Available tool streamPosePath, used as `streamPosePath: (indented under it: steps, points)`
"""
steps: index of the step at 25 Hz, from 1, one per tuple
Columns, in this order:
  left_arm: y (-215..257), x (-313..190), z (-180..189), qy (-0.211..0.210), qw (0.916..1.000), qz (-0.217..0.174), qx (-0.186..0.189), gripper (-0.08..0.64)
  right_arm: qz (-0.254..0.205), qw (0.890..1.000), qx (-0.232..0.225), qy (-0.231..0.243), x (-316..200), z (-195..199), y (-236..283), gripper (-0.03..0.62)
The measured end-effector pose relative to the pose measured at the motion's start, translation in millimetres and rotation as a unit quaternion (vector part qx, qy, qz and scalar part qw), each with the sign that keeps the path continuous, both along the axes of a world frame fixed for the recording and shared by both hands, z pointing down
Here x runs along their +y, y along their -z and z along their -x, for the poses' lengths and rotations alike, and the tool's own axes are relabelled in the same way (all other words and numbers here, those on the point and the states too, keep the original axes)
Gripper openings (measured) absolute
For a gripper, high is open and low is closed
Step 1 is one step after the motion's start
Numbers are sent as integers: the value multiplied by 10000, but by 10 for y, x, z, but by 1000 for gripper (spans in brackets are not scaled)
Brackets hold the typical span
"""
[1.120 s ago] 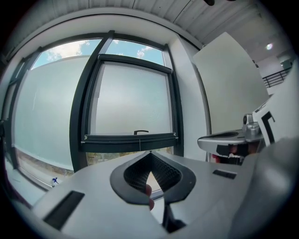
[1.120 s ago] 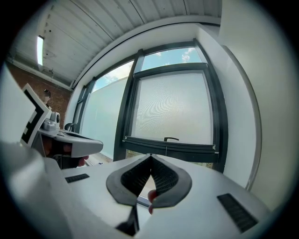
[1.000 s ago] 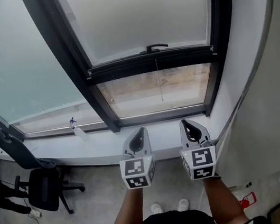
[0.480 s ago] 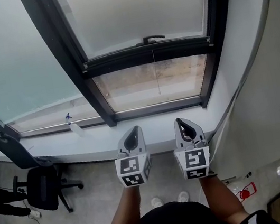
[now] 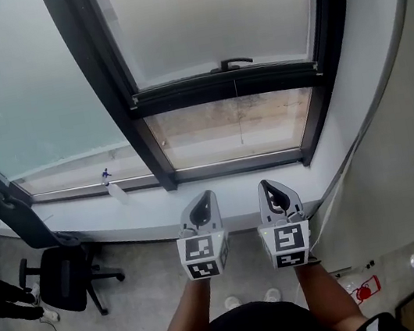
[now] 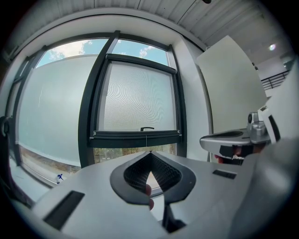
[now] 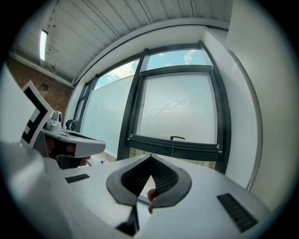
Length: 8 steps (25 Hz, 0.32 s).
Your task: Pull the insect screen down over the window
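The insect screen (image 5: pixel 209 18) covers the upper part of the black-framed window. Its bottom bar (image 5: pixel 229 85) carries a small black handle (image 5: pixel 230 63), and a thin cord (image 5: pixel 240 121) hangs from it across the uncovered lower pane. The left gripper (image 5: pixel 210 194) and right gripper (image 5: pixel 263 184) are held side by side below the sill, well short of the bar. Both are shut with nothing in them. In the left gripper view the gripper (image 6: pixel 150 153) points at the bar (image 6: pixel 138 136). In the right gripper view the closed gripper (image 7: pixel 150 155) sits below the handle (image 7: pixel 177 137).
A white sill (image 5: pixel 150 202) runs under the window with a spray bottle (image 5: pixel 111 185) on it. An office chair (image 5: pixel 64 277) stands at the left on the grey floor. A white wall panel (image 5: pixel 398 167) stands close on the right. Cables lie on the floor at lower left.
Both grippers have drifted only slightly, the right one a little nearer the left. They stay shut and empty. The screen's bar stands at the same height.
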<state>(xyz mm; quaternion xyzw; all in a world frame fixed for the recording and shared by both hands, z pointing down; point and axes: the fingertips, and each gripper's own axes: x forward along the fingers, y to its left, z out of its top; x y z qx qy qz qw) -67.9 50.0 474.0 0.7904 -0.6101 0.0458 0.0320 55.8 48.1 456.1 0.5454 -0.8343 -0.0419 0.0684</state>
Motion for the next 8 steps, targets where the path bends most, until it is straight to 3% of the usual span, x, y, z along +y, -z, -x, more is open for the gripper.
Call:
streamPosePath:
  steps: [8]
  points:
    - [-20,-8,3,-50,10000,19,5,3,-150,9998,-66,-78,-7,-14,57,3]
